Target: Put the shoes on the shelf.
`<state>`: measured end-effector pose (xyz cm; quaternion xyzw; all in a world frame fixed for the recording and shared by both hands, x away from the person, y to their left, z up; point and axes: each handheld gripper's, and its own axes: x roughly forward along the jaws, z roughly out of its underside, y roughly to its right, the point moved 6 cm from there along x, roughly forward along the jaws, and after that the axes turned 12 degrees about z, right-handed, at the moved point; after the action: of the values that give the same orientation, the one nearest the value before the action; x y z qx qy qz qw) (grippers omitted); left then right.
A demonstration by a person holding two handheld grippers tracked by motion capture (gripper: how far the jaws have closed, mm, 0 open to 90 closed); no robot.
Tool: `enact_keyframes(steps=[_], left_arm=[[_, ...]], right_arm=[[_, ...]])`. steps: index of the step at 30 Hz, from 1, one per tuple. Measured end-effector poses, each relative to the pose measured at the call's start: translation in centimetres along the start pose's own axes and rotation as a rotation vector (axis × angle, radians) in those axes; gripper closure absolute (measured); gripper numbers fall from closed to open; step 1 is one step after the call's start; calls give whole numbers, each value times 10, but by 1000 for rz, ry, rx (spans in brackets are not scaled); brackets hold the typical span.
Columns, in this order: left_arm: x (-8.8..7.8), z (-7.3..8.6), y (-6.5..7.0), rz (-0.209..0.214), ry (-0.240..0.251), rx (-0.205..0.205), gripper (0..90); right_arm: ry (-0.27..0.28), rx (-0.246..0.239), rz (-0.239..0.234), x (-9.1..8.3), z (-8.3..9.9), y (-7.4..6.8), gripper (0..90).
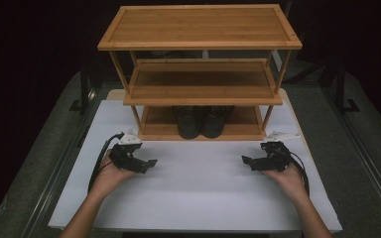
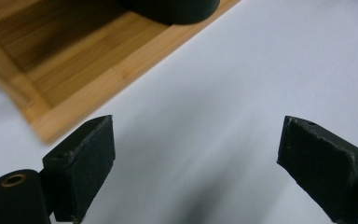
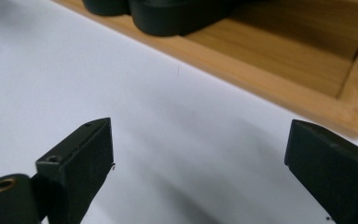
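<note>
Shoes (image 1: pixel 202 120), a dark pair, stand side by side at the middle of the bottom shelf of a three-tier wooden rack (image 1: pixel 200 26) set at the far side of the white table (image 1: pixel 198 198); the two upper shelves are bare. Left gripper (image 1: pixel 151 163) and right gripper (image 1: pixel 244 160) are held low over the table in front of the rack, well apart, tips turned toward each other, one at each side of the pair. Fingers (image 2: pixel 86 163) of the left are released and spread wide with nothing between them, as are those of the right (image 3: pixel 81 168). Neither gripper touches the shoes. Judged from this arrangement, the work is at its start: approach, grasp and any transfer of the shoes all remain.
</note>
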<state>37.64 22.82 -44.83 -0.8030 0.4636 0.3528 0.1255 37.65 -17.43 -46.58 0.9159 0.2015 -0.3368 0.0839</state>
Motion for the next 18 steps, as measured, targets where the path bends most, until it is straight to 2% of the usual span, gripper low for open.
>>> enact_keyframes(steps=[6,18], left_arm=[[-17,21,4,-24,11,-28,105],[-47,69,13,-78,-15,-68,105]], right_arm=[[-10,-6,8,-13,16,3,75],[-31,9,33,-42,50,12,76]])
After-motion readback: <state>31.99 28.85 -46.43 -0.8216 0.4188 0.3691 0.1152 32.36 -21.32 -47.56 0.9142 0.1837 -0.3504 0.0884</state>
